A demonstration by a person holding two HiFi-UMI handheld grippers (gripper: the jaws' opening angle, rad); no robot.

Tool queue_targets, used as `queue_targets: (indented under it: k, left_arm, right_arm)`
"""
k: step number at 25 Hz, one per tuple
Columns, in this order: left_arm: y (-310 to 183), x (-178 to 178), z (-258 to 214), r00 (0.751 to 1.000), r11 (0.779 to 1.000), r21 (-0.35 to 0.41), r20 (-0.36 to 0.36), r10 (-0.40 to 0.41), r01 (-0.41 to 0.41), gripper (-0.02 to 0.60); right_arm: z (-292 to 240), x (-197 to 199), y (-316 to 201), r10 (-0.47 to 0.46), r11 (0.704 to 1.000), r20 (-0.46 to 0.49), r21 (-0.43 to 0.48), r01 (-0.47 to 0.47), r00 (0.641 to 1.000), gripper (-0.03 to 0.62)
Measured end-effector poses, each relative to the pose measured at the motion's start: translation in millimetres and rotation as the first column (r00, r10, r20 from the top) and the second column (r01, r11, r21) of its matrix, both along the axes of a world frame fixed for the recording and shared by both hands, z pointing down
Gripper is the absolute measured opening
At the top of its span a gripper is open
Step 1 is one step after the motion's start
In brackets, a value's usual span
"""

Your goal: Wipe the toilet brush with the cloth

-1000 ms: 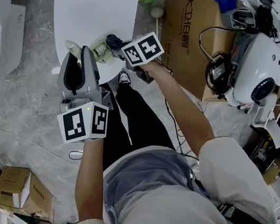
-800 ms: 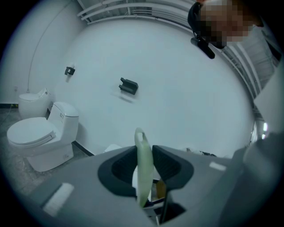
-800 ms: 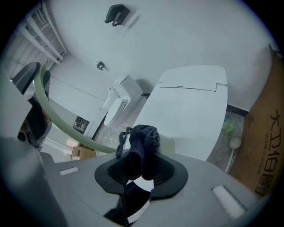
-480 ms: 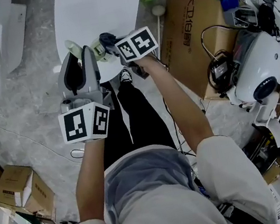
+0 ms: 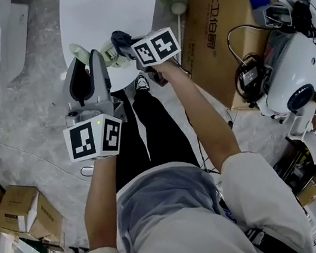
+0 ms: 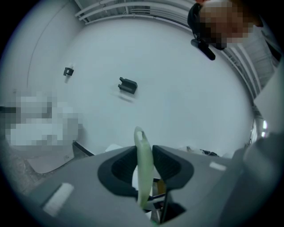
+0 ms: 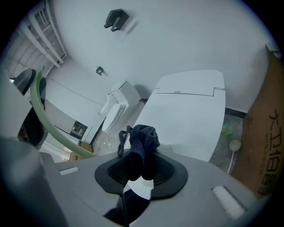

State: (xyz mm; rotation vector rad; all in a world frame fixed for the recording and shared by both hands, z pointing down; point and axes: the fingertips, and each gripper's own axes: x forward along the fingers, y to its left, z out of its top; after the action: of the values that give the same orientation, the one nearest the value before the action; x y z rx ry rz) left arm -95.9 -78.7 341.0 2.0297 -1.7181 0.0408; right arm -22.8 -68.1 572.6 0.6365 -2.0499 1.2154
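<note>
In the head view, my right tongs (image 5: 126, 45) had moved a little way from me since the picture half a second before. The dark cloth (image 5: 120, 38) in them had gone along too, up over the white toilet lid (image 5: 101, 8). My left tongs (image 5: 87, 61) had stayed almost where they were. The pale green toilet brush (image 5: 110, 54) sat between my two tongs, just beside the cloth. I could not tell if the cloth and the brush were touching. I think this small slide meant the wiping was going on, one stroke along the brush.

In the left gripper view, my left tongs (image 6: 144, 155) were narrow and pinched the thin green handle of the brush. The handle stood up straight between the jaws and poked out past their tips.

In the right gripper view, my right tongs (image 7: 141, 166) were closed on the cloth. It was bunched up and stuck out past the tips. The green handle curved by on the left of these tongs, apart from the cloth in this view.
</note>
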Motion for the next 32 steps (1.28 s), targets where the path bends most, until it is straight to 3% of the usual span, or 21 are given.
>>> queue_targets:
  k: [17,32]
  left_arm:
    - [-3,4,2,1.0,1.0,0.005,0.029,0.001,-0.001,0.0]
    - [0,5,6,0.998,0.999,0.032,0.061,-0.031,0.029,0.0]
  right_arm:
    - [6,24,22,0.166,0.986,0.112,-0.046,-0.162,0.98,0.083]
    - [20,45,37,0.403,0.915,0.269,-0.149,-0.376,0.875,0.083]
